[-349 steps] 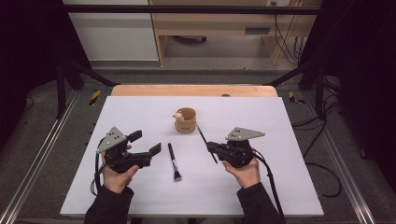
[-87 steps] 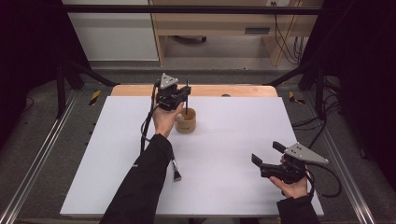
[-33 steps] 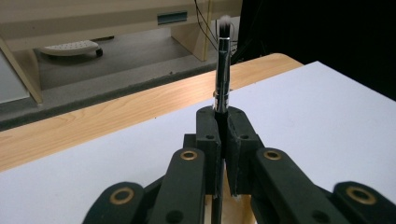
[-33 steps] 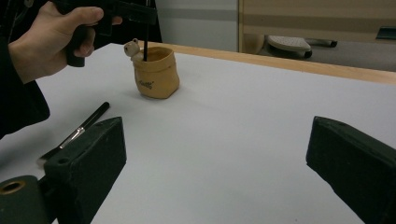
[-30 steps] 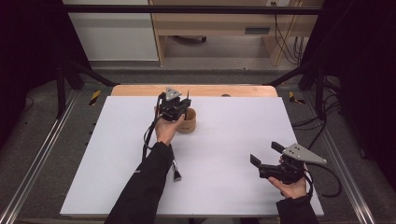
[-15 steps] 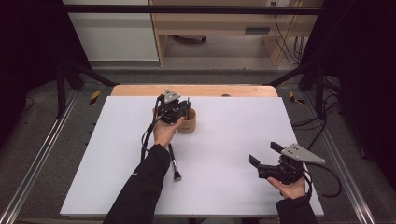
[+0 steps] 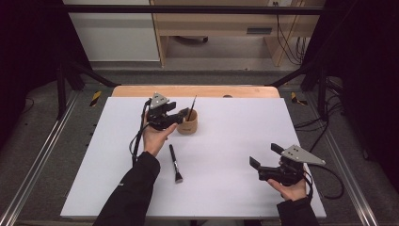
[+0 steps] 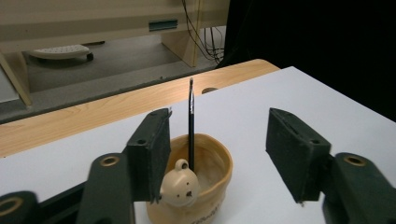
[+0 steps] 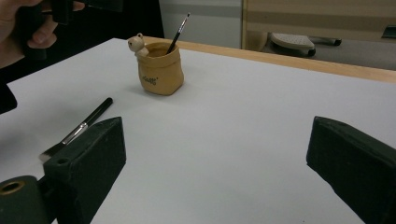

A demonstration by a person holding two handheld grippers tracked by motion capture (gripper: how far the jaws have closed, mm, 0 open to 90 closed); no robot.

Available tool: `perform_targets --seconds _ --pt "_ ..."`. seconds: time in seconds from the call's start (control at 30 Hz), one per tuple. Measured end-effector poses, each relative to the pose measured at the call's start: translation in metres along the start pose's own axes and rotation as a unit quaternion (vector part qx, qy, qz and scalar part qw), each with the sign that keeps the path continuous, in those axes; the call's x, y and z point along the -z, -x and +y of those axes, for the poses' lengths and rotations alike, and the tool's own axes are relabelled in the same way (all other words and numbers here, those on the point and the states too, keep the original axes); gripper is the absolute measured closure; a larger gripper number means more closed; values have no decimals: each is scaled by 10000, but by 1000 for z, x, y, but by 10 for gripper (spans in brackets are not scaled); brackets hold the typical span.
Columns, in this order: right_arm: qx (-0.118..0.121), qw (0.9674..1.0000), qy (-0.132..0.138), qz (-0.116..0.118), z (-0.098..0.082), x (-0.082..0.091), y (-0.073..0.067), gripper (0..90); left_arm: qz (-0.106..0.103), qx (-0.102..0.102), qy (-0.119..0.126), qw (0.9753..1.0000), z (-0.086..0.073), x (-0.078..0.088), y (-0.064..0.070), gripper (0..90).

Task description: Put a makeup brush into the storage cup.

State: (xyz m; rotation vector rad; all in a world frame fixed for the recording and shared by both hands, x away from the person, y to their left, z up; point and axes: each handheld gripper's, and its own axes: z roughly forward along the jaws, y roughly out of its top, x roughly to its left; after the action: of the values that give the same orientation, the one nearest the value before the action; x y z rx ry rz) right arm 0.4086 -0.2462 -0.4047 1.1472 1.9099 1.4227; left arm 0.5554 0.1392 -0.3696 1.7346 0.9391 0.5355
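A tan bag-shaped cup with a small bear figure on its rim stands at the table's far middle. A thin black brush leans upright inside it. My left gripper sits just left of the cup; its jaws have just been opening and stand open, with nothing pressed between them. In the left gripper view the thin brush and cup lie just beyond the open left gripper. A flat black brush lies on the table nearer me. My right gripper is open at the near right.
The white table sheet ends at a wooden strip along the far edge. In the right gripper view the cup and flat brush lie ahead of the open right gripper, and the other hand is at top left.
The left gripper has let go of the thin brush, which now stands in the cup, and has drawn back to the left with its jaws opened. The right gripper has stayed put.
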Motion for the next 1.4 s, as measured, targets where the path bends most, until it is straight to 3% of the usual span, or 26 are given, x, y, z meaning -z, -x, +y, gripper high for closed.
perform_targets --seconds 0.2,0.4,0.97,1.4 --pt "13 10000 -1 -10 0 1 0 54 -145 -32 93 9998 -5 23 2 280" --pt "7 10000 -5 -28 1 2 0 53 -188 -168 35 9997 -11 43 3 217" --pt "12 10000 -6 -72 1 2 1 51 -182 -388 158 9990 -27 97 4 148" --pt "40 9999 -28 -94 0 2 2 50 -54 -154 138 9998 -57 123 -12 112"
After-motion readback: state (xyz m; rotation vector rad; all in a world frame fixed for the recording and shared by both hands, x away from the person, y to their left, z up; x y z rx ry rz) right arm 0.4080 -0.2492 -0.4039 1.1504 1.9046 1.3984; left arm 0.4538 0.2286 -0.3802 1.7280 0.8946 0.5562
